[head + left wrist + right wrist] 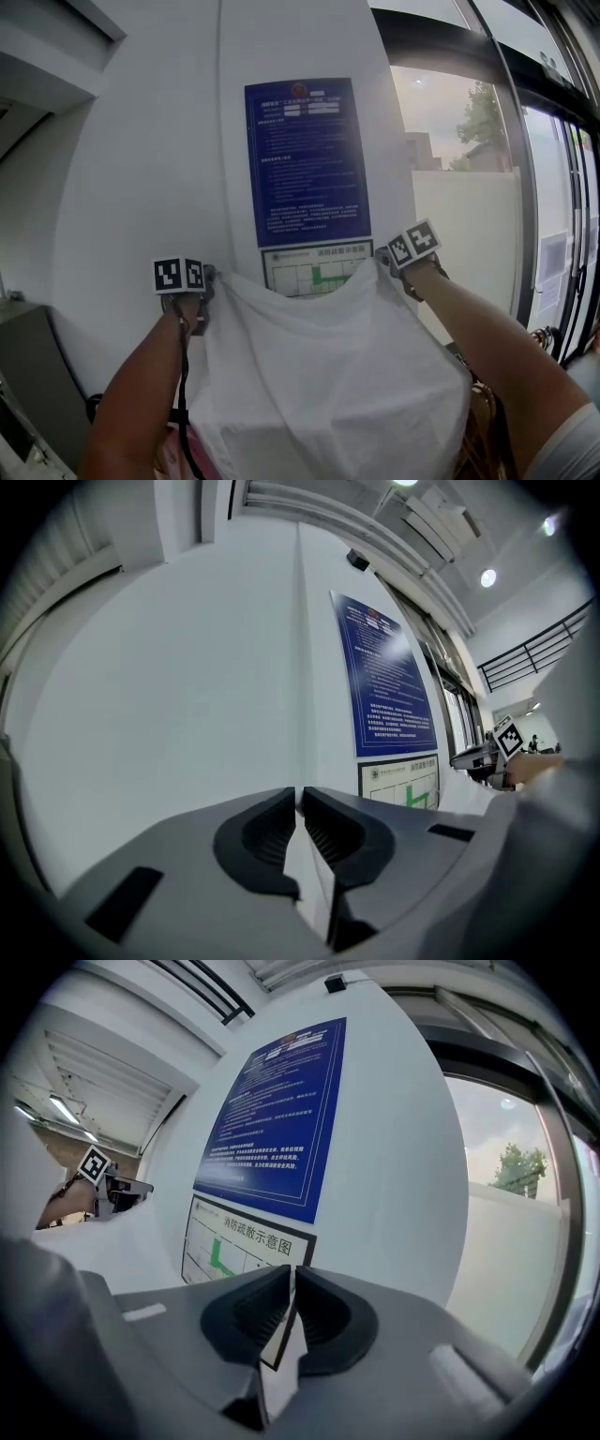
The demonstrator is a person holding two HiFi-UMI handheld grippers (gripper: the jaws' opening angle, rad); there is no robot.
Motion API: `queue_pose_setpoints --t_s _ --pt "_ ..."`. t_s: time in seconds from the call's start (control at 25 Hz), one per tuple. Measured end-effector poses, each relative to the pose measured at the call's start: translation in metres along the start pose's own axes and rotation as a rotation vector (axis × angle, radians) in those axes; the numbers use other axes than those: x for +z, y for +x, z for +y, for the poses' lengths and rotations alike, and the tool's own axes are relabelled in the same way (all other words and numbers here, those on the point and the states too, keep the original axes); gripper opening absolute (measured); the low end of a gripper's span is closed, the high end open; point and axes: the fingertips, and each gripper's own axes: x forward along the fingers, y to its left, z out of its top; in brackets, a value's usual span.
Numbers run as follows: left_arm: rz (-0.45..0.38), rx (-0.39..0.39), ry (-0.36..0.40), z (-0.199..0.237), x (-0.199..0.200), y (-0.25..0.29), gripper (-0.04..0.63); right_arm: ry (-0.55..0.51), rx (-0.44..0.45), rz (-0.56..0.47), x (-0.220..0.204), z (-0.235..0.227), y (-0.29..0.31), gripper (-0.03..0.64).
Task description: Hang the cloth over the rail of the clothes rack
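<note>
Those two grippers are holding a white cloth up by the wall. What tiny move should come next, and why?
Probably turn and look for the rail, without letting go. The left gripper and right gripper each pinch a top corner of the white cloth, which hangs spread between them before the blue poster; no rail shows in any view.

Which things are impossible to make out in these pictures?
- Clothes rack rail: shown in no view; in the head view the white cloth covers the area below.
- Cloth's lower edge: cut off by the head view's bottom edge.
- Small print on the blue notice: too small in every view.
</note>
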Motion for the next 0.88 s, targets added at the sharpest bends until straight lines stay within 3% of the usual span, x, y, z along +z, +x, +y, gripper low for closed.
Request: queue_pose_setpoints --t_s 0.16,0.52,0.64,0.72,0.8,0.88 --pt "0.013 0.005 -0.004 0.0 -0.005 0.005 0.115 -0.005 -0.011 -0.01 0.003 0.003 0.003 0.059" --pt "0.021 -0.025 -0.002 -0.007 -0.009 0.005 0.118 0.007 -0.002 -0.006 0.001 0.002 0.001 0.069" --pt "-0.003 -0.072 -0.019 -0.017 -0.003 0.001 0.118 -0.006 0.019 -0.019 0.01 0.008 -0.01 0.069" --pt "-0.032 -0.106 -0.028 -0.026 0.007 -0.006 0.108 -0.017 0.039 -0.045 0.024 0.019 -0.028 0.05" --pt "-0.059 -0.115 -0.012 -0.034 0.02 -0.019 0.014 -0.054 0.039 -0.073 0.04 0.032 -0.049 0.003" --pt "-0.078 -0.127 0.002 -0.043 0.03 -0.035 0.006 -0.073 0.029 -0.092 0.051 0.047 -0.07 0.002"
